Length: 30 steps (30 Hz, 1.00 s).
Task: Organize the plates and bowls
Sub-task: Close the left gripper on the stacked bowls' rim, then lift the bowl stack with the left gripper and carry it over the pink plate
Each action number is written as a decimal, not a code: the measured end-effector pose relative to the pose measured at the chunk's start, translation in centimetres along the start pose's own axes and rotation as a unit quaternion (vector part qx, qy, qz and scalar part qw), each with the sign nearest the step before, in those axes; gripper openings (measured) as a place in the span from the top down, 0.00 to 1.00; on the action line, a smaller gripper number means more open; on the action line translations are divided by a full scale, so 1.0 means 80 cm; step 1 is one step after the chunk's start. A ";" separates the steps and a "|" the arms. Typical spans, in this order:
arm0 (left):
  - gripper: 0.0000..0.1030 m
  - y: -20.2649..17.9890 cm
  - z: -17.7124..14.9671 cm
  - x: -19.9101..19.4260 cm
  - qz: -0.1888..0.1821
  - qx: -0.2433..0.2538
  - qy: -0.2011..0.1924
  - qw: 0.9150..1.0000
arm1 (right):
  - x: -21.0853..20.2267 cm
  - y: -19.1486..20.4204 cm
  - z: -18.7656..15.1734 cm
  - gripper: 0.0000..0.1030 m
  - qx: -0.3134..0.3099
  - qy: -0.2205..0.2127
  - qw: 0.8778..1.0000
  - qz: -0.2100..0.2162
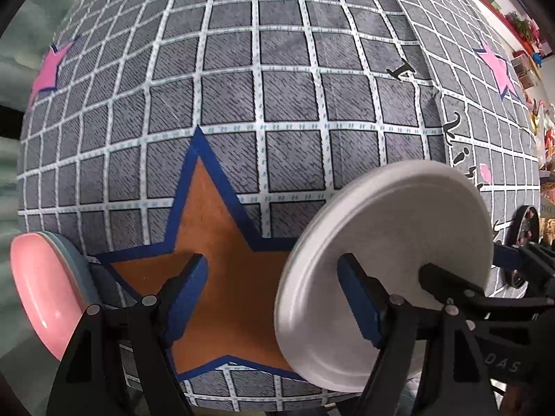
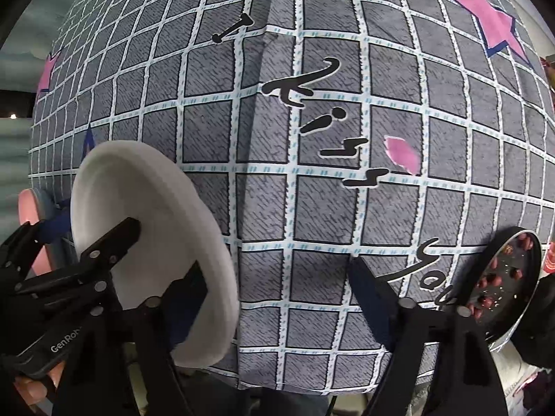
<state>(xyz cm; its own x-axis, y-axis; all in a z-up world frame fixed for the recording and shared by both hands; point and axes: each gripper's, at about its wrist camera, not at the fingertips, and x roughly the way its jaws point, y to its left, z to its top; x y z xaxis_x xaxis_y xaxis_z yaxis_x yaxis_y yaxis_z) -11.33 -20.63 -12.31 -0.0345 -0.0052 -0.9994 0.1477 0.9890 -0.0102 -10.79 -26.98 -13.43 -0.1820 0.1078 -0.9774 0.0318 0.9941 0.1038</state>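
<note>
A white plate (image 1: 381, 242) lies on the grey checked tablecloth (image 1: 277, 104), right of an orange star. My left gripper (image 1: 274, 263) hangs open above the star, its right finger (image 1: 360, 301) over the plate's left part; nothing is gripped. In the right wrist view the same white plate (image 2: 138, 201) is at the left. My right gripper (image 2: 279, 267) is open over bare cloth, its left finger (image 2: 187, 298) above the plate's near rim. A pink plate (image 1: 41, 294) rests on a blue-grey plate (image 1: 78, 260) at the cloth's left edge. A black flowered plate (image 2: 506, 284) sits at the right.
The tablecloth (image 2: 312, 138) carries pink stars (image 2: 492, 24) and black lettering. The table's near edge runs along the bottom of both views, and its left edge is close to the pink plate. A cluttered shelf (image 1: 527, 34) stands beyond the far right.
</note>
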 end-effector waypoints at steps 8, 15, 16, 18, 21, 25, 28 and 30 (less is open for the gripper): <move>0.36 -0.007 -0.009 0.012 -0.012 0.006 0.007 1.000 | -0.011 0.013 0.020 0.55 -0.024 0.016 0.999 0.039; 0.62 -0.033 -0.012 0.011 -0.025 0.020 0.019 0.999 | -0.001 0.033 0.037 0.74 -0.003 0.047 0.995 0.084; 0.62 -0.035 -0.009 0.012 -0.025 0.018 0.025 0.999 | -0.001 0.036 0.035 0.74 -0.002 0.047 0.995 0.084; 0.63 -0.037 -0.011 0.011 -0.021 0.020 0.027 0.999 | 0.000 0.041 0.037 0.74 -0.003 0.049 0.995 0.082; 0.63 -0.035 -0.015 0.004 -0.017 0.022 0.025 0.999 | 0.001 0.049 0.035 0.74 -0.003 0.053 0.995 0.083; 0.63 -0.039 -0.020 -0.010 -0.015 0.020 0.028 0.999 | -0.004 0.060 0.034 0.74 -0.004 0.056 0.995 0.085; 0.63 -0.034 -0.020 -0.017 -0.015 0.019 0.027 0.999 | -0.011 0.066 0.034 0.74 -0.011 0.057 0.995 0.084; 0.63 -0.025 -0.023 -0.026 -0.015 0.018 0.025 0.999 | -0.015 0.072 0.029 0.74 -0.014 0.056 0.995 0.083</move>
<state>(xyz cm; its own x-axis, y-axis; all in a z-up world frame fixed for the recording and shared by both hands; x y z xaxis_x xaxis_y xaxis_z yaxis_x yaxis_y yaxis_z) -13.36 -22.32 -10.18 -0.0883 -0.0262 -0.9957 0.1814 0.9825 -0.0420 -8.12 -21.38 -12.07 -0.2855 0.2698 -0.9196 0.0431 0.9622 0.2689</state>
